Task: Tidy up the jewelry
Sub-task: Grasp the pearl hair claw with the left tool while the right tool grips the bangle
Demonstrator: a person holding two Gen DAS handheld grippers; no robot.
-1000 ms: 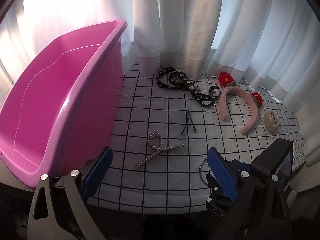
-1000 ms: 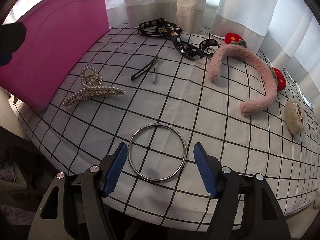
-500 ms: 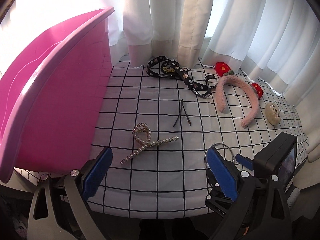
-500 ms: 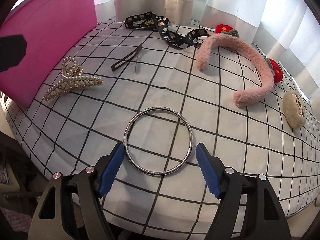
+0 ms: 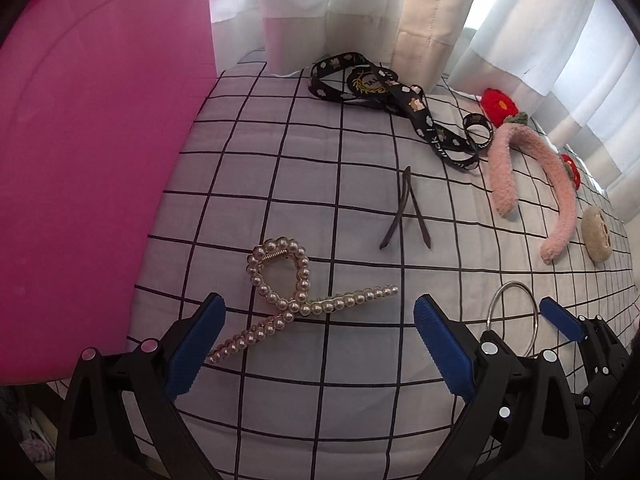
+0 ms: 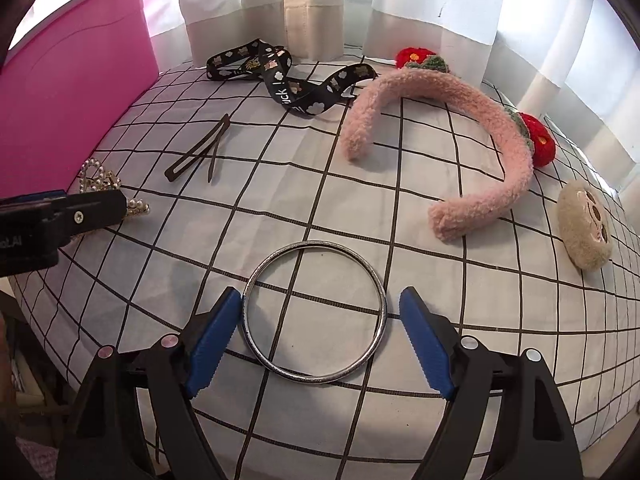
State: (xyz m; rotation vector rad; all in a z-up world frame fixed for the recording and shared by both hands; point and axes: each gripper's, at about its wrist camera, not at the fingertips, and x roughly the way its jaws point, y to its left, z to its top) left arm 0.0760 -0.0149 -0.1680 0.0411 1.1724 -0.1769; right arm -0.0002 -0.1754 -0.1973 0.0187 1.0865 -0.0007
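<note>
A pearl hair claw [image 5: 298,295] lies on the checked cloth between the fingers of my open left gripper [image 5: 320,340], its near end level with the left fingertip [image 5: 200,334]. A silver bangle [image 6: 314,312] lies flat between the fingers of my open right gripper [image 6: 322,332]; the left pad [image 6: 216,330] is at its rim. The bangle also shows in the left wrist view [image 5: 514,316]. A pink bin [image 5: 80,160] stands at the left, also in the right wrist view [image 6: 68,92].
On the cloth farther back lie a black hair clip [image 5: 406,210], a black printed ribbon [image 5: 400,100], a pink fuzzy headband [image 6: 460,128] with red flowers [image 6: 540,142], and a beige round plush clip [image 6: 584,232]. White curtains [image 6: 312,4] hang behind. The table edge is close below both grippers.
Both grippers have moved forward and lower toward the cloth. The pearl claw now sits between the left fingers, and the bangle sits deeper between the right fingers. Nothing has been gripped.
</note>
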